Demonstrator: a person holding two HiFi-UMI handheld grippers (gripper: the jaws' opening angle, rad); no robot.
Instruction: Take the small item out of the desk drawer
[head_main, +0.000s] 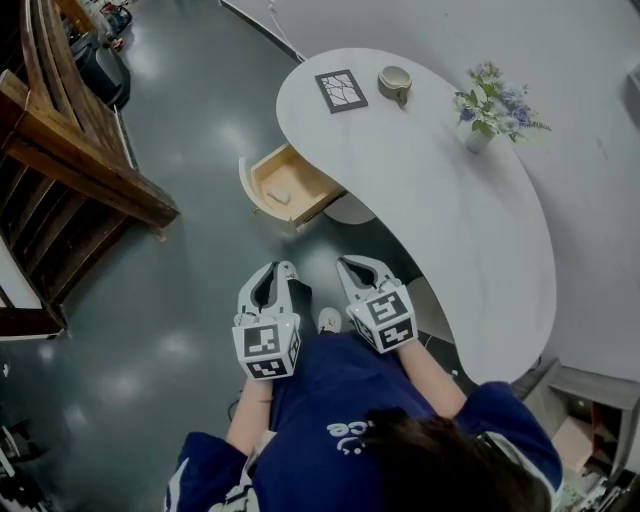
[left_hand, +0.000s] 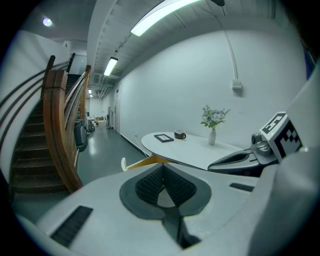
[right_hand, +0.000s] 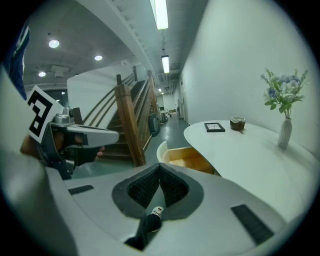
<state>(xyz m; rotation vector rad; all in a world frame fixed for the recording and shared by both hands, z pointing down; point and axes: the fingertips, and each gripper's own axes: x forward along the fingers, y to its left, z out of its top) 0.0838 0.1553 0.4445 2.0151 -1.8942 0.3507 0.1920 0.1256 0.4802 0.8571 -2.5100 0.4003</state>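
The wooden drawer (head_main: 288, 186) stands pulled out from the left side of the white curved desk (head_main: 450, 210). A small white item (head_main: 279, 197) lies inside it. My left gripper (head_main: 279, 269) and right gripper (head_main: 351, 264) hover side by side over the floor, a little short of the drawer, both shut with nothing between the jaws. In the left gripper view the left gripper (left_hand: 161, 168) points toward the drawer (left_hand: 145, 161), with its inside hidden. In the right gripper view the right gripper (right_hand: 160, 168) points at the drawer (right_hand: 187, 157); the item does not show there.
On the desk stand a framed picture (head_main: 341, 90), a cup (head_main: 395, 80) and a vase of flowers (head_main: 487, 112). A wooden staircase (head_main: 70, 150) rises at the left. The floor is dark grey. The person's shoe (head_main: 328, 320) shows between the grippers.
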